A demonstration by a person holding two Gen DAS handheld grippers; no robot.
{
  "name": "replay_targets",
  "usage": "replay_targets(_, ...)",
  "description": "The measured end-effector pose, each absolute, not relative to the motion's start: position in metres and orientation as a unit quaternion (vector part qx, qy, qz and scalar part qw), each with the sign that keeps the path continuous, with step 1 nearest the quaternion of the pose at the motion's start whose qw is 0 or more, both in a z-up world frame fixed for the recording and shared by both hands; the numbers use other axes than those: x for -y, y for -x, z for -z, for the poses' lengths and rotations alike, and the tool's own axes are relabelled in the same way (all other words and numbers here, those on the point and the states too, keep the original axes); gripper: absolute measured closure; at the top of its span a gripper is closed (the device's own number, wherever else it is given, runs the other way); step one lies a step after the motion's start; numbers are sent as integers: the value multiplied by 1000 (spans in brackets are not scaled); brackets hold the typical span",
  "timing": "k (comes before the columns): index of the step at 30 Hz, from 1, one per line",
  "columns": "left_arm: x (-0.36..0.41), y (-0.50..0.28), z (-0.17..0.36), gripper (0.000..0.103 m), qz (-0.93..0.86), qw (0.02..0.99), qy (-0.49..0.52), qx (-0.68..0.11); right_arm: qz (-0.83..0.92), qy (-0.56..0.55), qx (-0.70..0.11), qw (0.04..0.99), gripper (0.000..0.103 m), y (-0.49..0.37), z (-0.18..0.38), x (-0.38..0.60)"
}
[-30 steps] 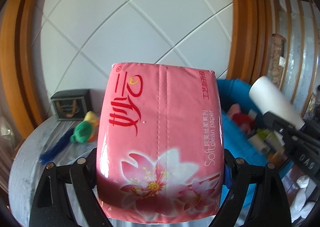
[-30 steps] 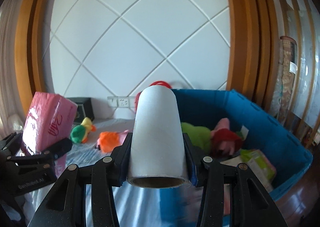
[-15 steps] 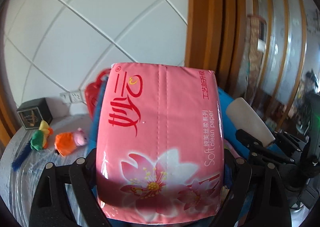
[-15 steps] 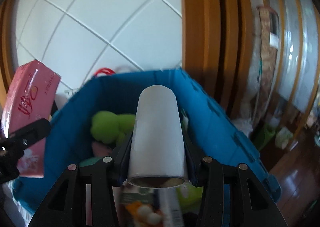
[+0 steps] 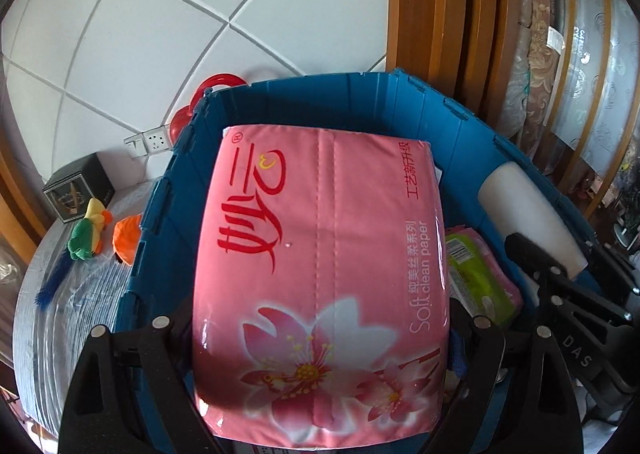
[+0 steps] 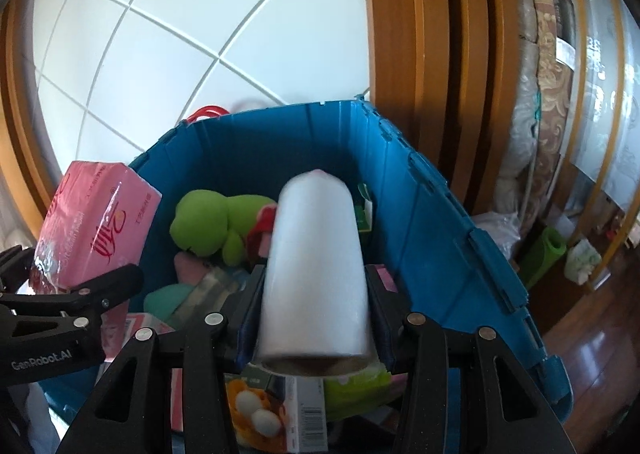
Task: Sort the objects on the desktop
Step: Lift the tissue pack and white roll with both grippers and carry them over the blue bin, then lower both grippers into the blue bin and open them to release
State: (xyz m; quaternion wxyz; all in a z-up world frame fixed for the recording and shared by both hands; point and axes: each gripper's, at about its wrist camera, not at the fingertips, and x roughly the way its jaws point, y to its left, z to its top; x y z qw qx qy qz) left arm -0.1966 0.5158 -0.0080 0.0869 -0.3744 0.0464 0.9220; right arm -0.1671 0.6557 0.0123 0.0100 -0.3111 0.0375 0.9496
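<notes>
Both loads hang directly over the blue plastic crate (image 6: 448, 254). The left gripper (image 5: 320, 328) clamps the pink tissue pack (image 5: 320, 274); the right gripper's (image 6: 312, 324) fingers are opening around the white paper roll (image 6: 316, 274), its long axis pointing forward and down into the crate.

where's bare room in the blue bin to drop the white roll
Little bare floor shows in the blue bin. The green plush and packets crowd the bottom. The nearest gap is along the right wall beside the white roll, whose jaws are opening around it.
</notes>
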Motion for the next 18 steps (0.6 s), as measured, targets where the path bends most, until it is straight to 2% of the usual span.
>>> replay_targets(11, -519, 195, 17, 12, -912, 101, 395, -49, -950, 311, -32, 5, 38, 157, -11, -660)
replay_targets(12, -521, 193, 15, 10, -913, 105, 390, -50, -950, 309, -33, 6, 37, 155, -12, -661)
replay_targets(13, -525, 195, 15, 3, -916, 103, 384, -61, -951, 307, -33, 8, 35, 154, -13, -663)
replay_targets(18, -530, 195, 16, 2, -915, 94, 386, -68, -953, 300, -39, 18, 34, 145, -15, -674)
